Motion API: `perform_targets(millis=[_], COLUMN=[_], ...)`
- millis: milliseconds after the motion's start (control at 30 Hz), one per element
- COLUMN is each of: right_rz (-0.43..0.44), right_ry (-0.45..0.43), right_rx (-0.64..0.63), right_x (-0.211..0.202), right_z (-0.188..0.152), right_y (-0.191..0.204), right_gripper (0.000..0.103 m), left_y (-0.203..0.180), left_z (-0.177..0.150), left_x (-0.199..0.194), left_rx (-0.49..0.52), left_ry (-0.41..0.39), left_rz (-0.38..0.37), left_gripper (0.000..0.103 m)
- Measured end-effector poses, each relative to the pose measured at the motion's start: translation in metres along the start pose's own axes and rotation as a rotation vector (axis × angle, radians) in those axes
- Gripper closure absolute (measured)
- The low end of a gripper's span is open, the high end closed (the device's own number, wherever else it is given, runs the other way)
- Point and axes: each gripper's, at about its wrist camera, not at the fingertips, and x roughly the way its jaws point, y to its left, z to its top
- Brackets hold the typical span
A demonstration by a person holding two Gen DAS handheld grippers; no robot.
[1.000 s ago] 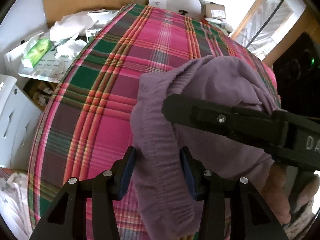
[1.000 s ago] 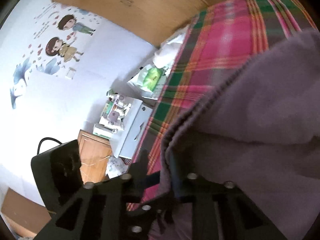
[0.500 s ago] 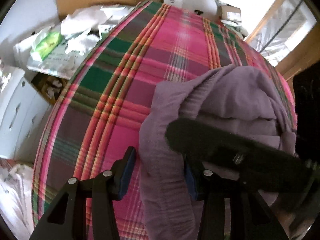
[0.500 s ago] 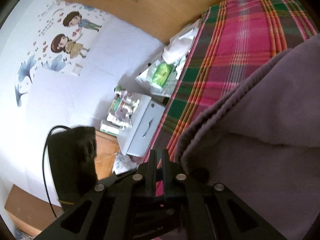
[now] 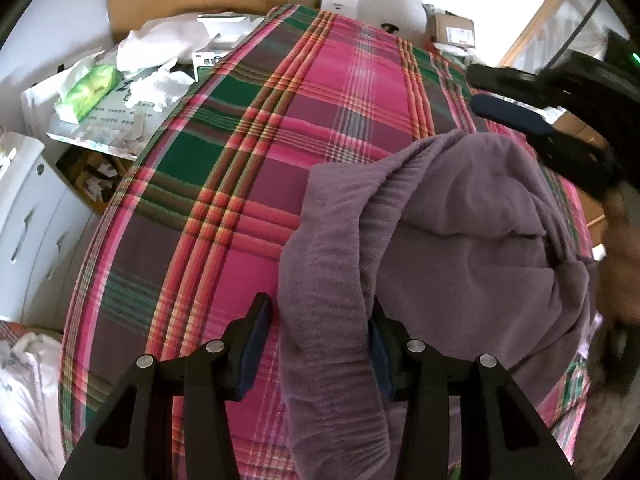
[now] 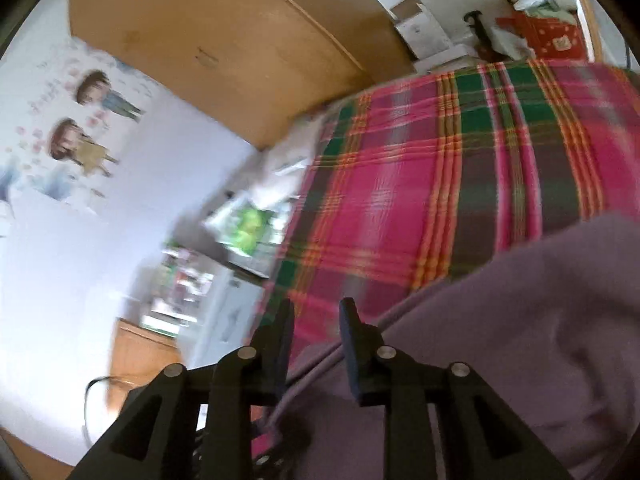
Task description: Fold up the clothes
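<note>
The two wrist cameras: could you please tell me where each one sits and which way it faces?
Left wrist: behind the left gripper, facing along the pink-and-green plaid bed cover; open jaws straddle the purple knit garment; the right gripper shows.
Right wrist: behind the right gripper, facing the wooden headboard; jaws open.
Shared: garment, cover.

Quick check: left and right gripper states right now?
Left gripper: open, jaws straddling a fold of the purple garment.
Right gripper: open, holding nothing, above the garment's edge.
</note>
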Motion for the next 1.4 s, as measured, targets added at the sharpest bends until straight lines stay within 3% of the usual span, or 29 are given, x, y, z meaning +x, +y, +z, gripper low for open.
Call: perform_targets(millis=[100,267,400,467,600,700,800,1100,1300,1400], right_rz=[-0.085,-0.145,-0.225,-0.21,-0.142,-0.199,-0.297,-0.364,-0.417,-0.416], right_ry=[0.015,0.035,0.097,0.064,-0.097,-0.137,-0.067,0.109,0.184,0.175], right_rx=[-0.006,0.043,0.079,0.077,0.015,-0.05,-0.089,-0.207,-0.32,-0.348], right_x=[0.003,-0.001,0.003,-0.006,-0.033,-0.033,-0.015,-0.004,-0.015,-0.022], right_z=[0.002,-0.013,-0.027,-0.028,-0.011,0.005,0.014,-0.017,-0.055,-0.057], right_y=[-0.009,-0.039,-0.06,-0.06,-0.044,-0.04,-0.047,-0.057,-0.046,-0.042], right_gripper=[0.077,0.077,0.081,0.079,0.079,0.077,0.076,0.077,0.077,0.077], left_y=[0.003,0.004,0.006,0.008,0.008,0.007,0.004,0.005,0.011,0.013], left_z=[0.0,0.003,0.003,0.004,0.004,0.005,0.004,0.003,0.003,-0.001], left_x=[-0.002,-0.004,-0.005,-0.005,-0.005,-0.005,-0.005,-0.005,-0.007,-0.008], left_rx=[-0.007,-0.007,-0.011,-0.016,-0.018,-0.026,-0.016,-0.02,-0.029,-0.032], left_ry=[-0.003,-0.003,-0.006,-0.008,-0.01,-0.005,-0.006,-0.005,0.004,0.006], left_rz=[-0.019,-0.037,-0.055,-0.064,-0.069,-0.062,-0.054,-0.068,-0.082,-0.089], left_gripper=[0.056,0.056,0.056,0.056,0.056,0.056,0.056,0.056,0.056,0.056])
